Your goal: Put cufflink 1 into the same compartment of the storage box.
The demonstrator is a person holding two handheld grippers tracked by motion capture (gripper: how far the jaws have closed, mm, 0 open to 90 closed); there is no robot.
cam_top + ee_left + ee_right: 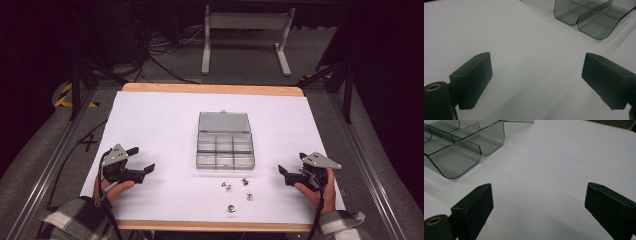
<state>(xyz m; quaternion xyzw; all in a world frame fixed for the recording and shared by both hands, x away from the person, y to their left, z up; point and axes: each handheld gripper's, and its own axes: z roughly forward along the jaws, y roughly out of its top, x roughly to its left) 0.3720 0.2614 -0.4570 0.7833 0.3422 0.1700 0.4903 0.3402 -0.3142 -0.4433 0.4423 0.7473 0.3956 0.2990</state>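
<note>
One compartment box [224, 146], four small metal pieces [227, 186], two tongs [141, 161].

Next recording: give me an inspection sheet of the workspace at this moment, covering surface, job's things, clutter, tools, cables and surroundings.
Surface: white sheet over a wood-edged table, flat and clean.
Job's things: clear compartment box at centre, lid open toward the far side, compartments look empty; four small metal parts loose on the sheet just in front of it.
Clutter: nothing seen.
Tools: left tool jaws open, nothing between them; right tool jaws open, nothing between them; both rest low at the near corners, apart from the box.
Cables: one trails from each tool toward the person; more lie on the floor beyond.
Surroundings: dark room, white stand legs behind the table.
</note>
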